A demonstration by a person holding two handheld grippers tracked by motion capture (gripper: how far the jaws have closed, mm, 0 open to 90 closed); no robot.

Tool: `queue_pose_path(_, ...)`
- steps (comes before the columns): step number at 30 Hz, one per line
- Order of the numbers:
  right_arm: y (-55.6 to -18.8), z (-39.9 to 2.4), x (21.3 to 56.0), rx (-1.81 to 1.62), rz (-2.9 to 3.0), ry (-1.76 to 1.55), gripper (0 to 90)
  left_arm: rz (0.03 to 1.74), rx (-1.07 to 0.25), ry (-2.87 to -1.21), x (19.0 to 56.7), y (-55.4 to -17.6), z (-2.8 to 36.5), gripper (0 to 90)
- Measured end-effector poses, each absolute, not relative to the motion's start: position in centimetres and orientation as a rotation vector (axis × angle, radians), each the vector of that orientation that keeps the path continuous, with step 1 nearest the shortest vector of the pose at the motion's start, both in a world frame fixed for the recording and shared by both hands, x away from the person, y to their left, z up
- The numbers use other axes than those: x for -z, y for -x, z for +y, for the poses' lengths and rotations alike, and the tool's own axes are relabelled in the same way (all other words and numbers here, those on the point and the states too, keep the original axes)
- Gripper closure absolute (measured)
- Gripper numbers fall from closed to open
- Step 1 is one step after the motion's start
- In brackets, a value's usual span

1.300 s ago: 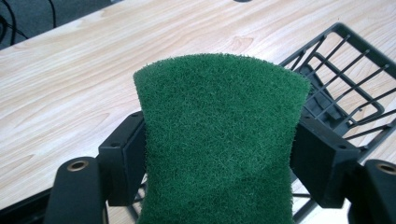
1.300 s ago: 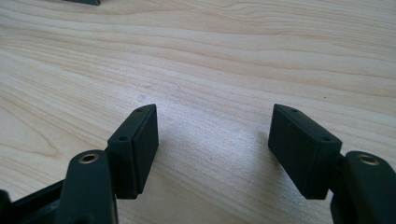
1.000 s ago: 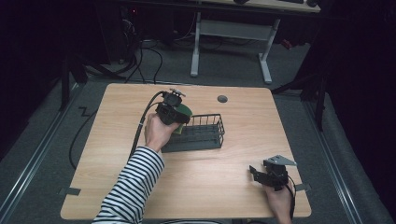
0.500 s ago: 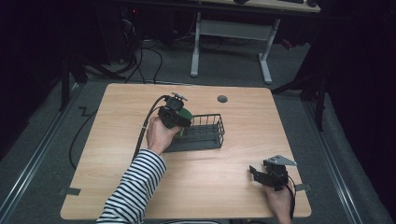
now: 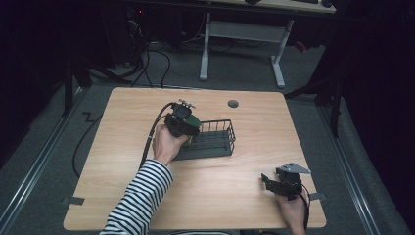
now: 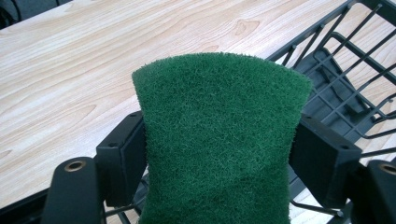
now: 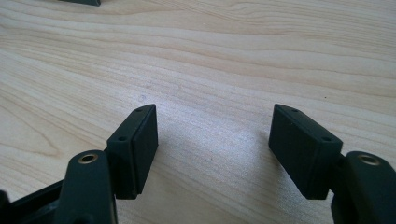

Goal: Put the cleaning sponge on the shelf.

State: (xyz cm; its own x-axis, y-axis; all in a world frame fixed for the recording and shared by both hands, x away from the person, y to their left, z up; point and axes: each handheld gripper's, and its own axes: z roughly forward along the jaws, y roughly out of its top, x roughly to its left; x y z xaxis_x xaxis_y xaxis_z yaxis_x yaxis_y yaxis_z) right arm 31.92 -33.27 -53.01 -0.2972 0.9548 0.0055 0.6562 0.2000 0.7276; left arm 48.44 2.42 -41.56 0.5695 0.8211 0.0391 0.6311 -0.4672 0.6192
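While the left tongs (image 6: 219, 154) are closed on the green scouring pad (image 6: 219, 140), with one jaw pressing each side edge of it, the pad stands up between them and bends a little into an arch. Just beyond the pad, and partly under it, lies the black wire basket (image 6: 345, 74); in the high view the left tongs (image 5: 188, 128) hover over the near left end of this basket (image 5: 220, 134), so the pad (image 5: 194, 121) seems not yet set down inside. To do this step well, I think the hand should lower the pad straight down until its lower edge is past the rim wires, and only then let the jaws part. The pad is soft and springs back when freed, so an early release could leave it on the rim or drop it on the worktop (image 5: 127, 112). The right tongs (image 7: 212, 140) are wide apart and hold nothing; they rest low over bare wood, well away from the basket, at the near right corner (image 5: 274, 182), and may wait there.
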Motion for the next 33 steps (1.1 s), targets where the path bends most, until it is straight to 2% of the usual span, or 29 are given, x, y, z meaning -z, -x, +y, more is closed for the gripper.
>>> queue_pose_path(8, -31.9, -33.3, 53.0, -0.881, 2.03, -1.497, 32.8, 1.146, -0.488, -2.235, 41.6, -48.3, 2.2, 26.7)
queue_pose_path(33, -31.9, -33.2, 53.0, -0.877, 2.032, -1.489, 32.7, 1.147, -0.429, -2.293, 42.0, -47.1, 2.8, 27.6)
